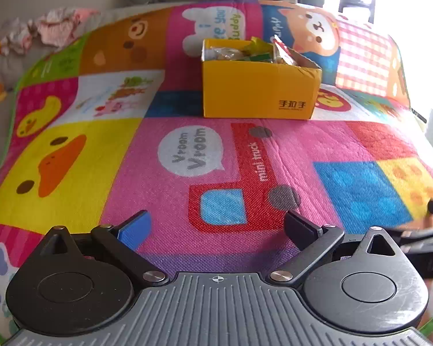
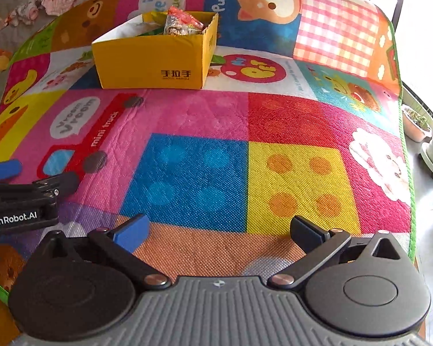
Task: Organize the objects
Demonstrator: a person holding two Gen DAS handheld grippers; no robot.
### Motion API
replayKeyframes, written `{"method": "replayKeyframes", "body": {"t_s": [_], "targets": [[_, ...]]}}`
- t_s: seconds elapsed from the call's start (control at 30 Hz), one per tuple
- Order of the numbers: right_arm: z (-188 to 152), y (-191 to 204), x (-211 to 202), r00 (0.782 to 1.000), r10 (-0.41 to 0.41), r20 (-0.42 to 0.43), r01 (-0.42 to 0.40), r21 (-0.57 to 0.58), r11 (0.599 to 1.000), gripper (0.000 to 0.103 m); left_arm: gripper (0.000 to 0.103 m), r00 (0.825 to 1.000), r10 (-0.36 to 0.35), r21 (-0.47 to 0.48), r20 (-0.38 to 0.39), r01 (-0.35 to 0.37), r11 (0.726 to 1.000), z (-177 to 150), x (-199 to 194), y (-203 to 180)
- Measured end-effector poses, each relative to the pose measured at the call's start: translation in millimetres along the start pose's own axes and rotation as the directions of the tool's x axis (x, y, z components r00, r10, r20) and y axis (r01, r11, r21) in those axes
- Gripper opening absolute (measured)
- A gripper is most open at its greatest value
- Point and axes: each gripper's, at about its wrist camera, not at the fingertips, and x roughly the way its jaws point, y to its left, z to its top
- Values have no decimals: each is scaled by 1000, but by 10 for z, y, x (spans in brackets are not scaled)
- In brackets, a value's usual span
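Item: yellow box (image 2: 151, 57), packets inside, at 11 o'clock from my right gripper (image 2: 218, 232), on play mat (image 2: 288, 121). Right and left gripper (image 1: 218, 227): wide open, empty. No loose items visible; scan mat edges before reaching.

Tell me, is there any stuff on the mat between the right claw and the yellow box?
No. In the right wrist view, only bare play mat lies between the open right claw and the yellow box. Nothing sits on its colourful squares.
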Motion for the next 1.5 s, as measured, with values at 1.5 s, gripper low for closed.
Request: {"method": "replayKeyframes", "body": {"t_s": [1.5], "targets": [[-69,-71,173,983,25,183,-29,18,999,103,102,998,54,-35,15,-54,998,6,21,-90]]}}
